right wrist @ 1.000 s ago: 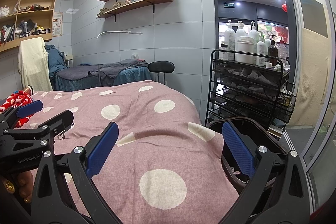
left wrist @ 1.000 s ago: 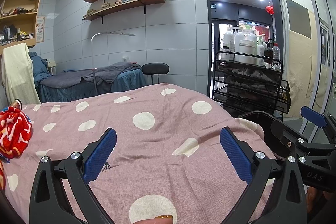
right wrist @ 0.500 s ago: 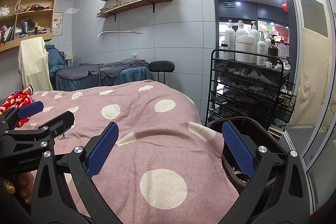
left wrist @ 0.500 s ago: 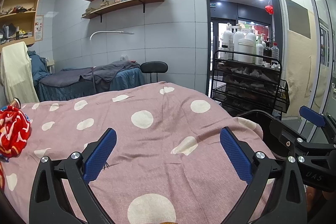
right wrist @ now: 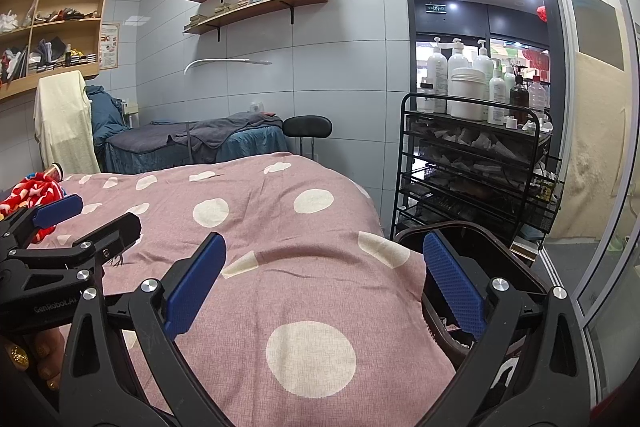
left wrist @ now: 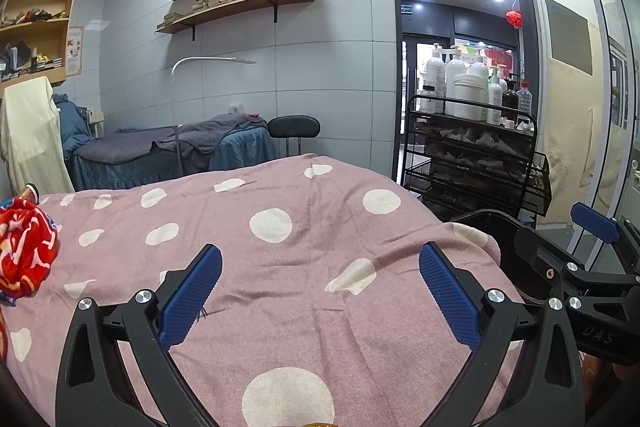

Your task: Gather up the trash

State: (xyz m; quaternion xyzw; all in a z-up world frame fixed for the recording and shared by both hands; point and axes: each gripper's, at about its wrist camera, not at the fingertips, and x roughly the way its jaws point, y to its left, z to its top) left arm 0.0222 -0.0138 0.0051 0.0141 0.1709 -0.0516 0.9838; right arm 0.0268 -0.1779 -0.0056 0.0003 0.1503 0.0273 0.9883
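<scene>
A small dark tuft (left wrist: 202, 313) lies on the pink polka-dot bed cover (left wrist: 320, 227), just beside the left pad of my left gripper (left wrist: 320, 293). That gripper hovers low over the cover, open, with nothing between its blue pads. The right wrist view shows the same tuft (right wrist: 118, 260) near the left gripper (right wrist: 92, 219). My right gripper (right wrist: 324, 285) is open and empty above the bed's right end. Its right pad overlaps a dark bin (right wrist: 404, 234) beside the bed. The bin (left wrist: 480, 215) and the right gripper (left wrist: 560, 237) also show in the left wrist view.
A red patterned cloth (left wrist: 24, 247) and a round-capped object (left wrist: 30, 190) lie at the bed's left. A black wire trolley (right wrist: 472, 163) with bottles stands right of the bed. A second bed (right wrist: 192, 143), a stool (right wrist: 307, 127) and a glass partition (right wrist: 600, 187) are around.
</scene>
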